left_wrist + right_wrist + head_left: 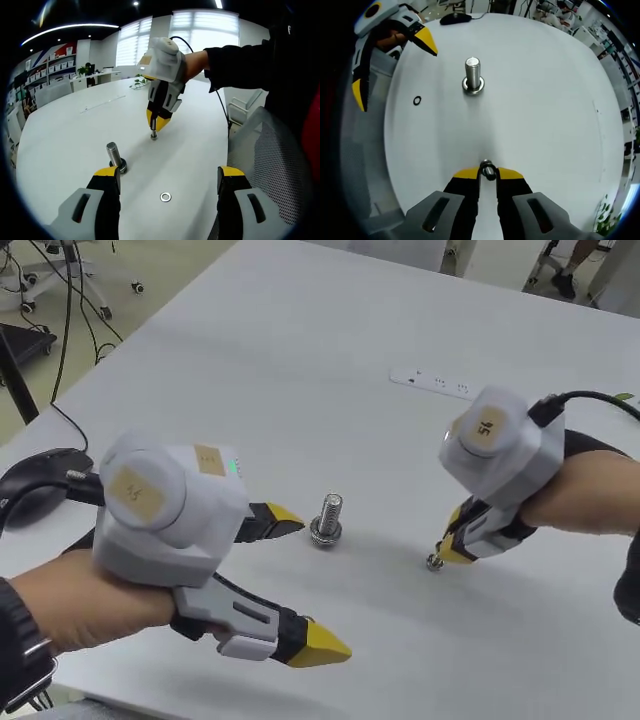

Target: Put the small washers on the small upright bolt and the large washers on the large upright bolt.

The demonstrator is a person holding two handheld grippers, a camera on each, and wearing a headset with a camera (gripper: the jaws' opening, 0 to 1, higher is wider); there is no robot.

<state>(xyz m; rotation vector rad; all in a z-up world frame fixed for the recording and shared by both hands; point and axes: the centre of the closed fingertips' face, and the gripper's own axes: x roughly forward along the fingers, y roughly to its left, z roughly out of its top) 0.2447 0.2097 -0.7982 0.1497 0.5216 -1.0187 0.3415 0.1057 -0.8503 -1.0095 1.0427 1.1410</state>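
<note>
Right gripper (487,175) pinches small bolt (487,168), upright on table (300,360). Left gripper (169,172) spread wide, loose washer (165,196) just ahead. Large bolt (328,518) stands between the grippers; power strip (435,383) well beyond.

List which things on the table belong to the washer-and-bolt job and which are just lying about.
Job: large bolt; small bolt; loose washer.
Lying about: mouse; power strip.
</note>
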